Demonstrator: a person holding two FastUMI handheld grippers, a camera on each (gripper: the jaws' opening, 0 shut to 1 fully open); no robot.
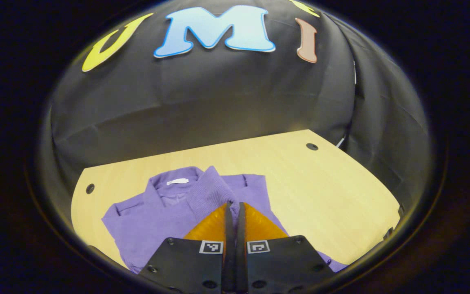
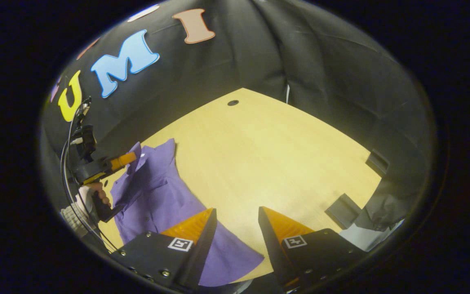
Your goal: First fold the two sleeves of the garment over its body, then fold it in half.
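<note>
We work over a pale wooden table (image 1: 300, 179), its bare top running from 6 o'clock out to 12 o'clock, where the black cloth wall (image 1: 202, 102) of the booth closes it in. A small round hole (image 1: 312, 146) sits near the far edge at 1 o'clock in the left gripper view, another hole (image 1: 90, 188) at 9 o'clock.

Nearest in the left gripper view, our left gripper (image 1: 235, 208) has its jaws pressed together, with a sleeve (image 1: 210, 190) of the purple garment (image 1: 153, 220) draped up to the tips; we cannot tell whether cloth is caught between them. The garment lies flat on the table just beyond, collar toward 11 o'clock.

In the right gripper view, our right gripper (image 2: 235, 214) has its jaws spread wide with nothing between them, above the garment's hem at 6 o'clock. The garment stretches away toward 10 o'clock, where the left gripper is seen from the side, held by a hand (image 2: 98, 196) with a cable (image 2: 65, 163) trailing. At 4 o'clock, dark flat pieces (image 2: 343, 210) lie at the table's edge beside the wall's folds.
</note>
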